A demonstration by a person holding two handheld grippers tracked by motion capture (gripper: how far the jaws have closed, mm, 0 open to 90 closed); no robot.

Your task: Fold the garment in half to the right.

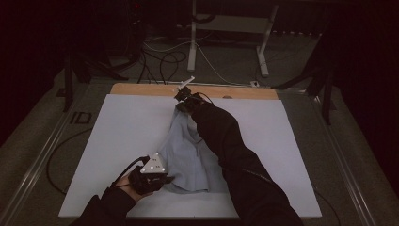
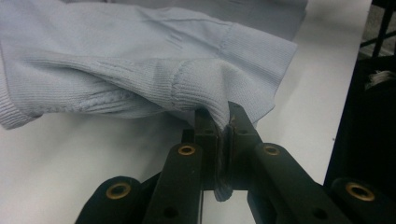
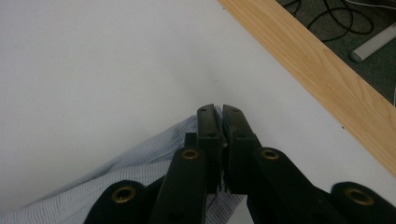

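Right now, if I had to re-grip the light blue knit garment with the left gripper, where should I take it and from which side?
Probably the ribbed hem edge of the light blue knit garment, where the left gripper is already shut on a raised fold. Come in low from the table's near edge: the rib stands up there, giving the jaws a ridge. The right gripper pinches the far end.

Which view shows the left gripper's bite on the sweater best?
Left gripper view: the left gripper is shut on the ribbed edge of the sweater, seen close. The high view shows the same grip small and dim at the sweater's near end. The right gripper view shows another part of the sweater, pinched.
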